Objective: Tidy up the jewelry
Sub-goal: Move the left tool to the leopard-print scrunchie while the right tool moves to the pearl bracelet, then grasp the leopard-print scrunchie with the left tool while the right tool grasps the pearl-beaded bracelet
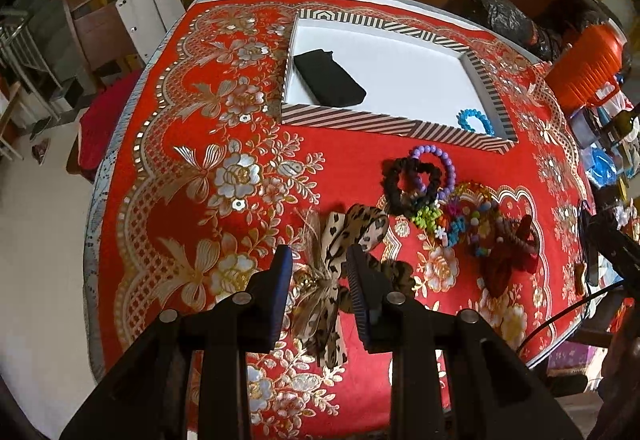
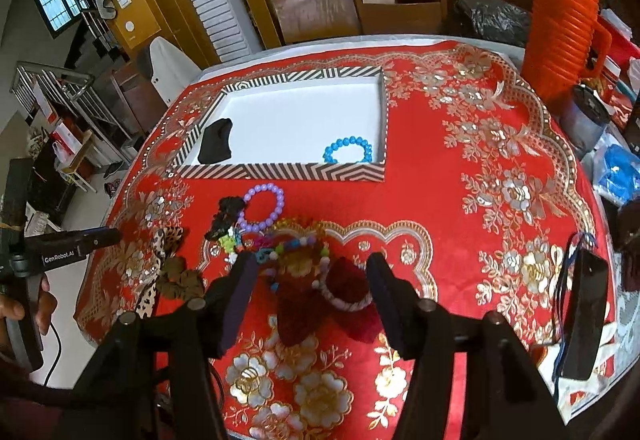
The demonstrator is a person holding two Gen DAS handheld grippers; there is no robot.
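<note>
A striped tray (image 1: pixel 352 122) (image 2: pixel 280 172) with a white floor holds a black pouch (image 1: pixel 330 78) (image 2: pixel 216 146) and a blue bead bracelet (image 1: pixel 474 120) (image 2: pixel 348 150). In front of it on the red cloth lie a purple bead bracelet (image 1: pixel 444 160) (image 2: pixel 262 208), a black scrunchie (image 1: pixel 394 180) (image 2: pixel 226 216), a heap of colourful beads (image 1: pixel 468 216) (image 2: pixel 288 236) and a dark red hair piece (image 1: pixel 512 256) (image 2: pixel 348 284). My left gripper (image 1: pixel 318 266) hangs open over a leopard-print bow (image 1: pixel 344 236) (image 2: pixel 168 240). My right gripper (image 2: pixel 312 272) stands open above the dark red hair piece.
An orange ribbed jug (image 2: pixel 560 28) (image 1: pixel 588 68) and a black plastic bag (image 2: pixel 492 16) stand at the table's far right. A black flat device (image 2: pixel 584 320) with a cord lies near the right edge. Wooden chairs (image 2: pixel 396 0) stand behind the table. A hand (image 2: pixel 24 308) holds the left tool.
</note>
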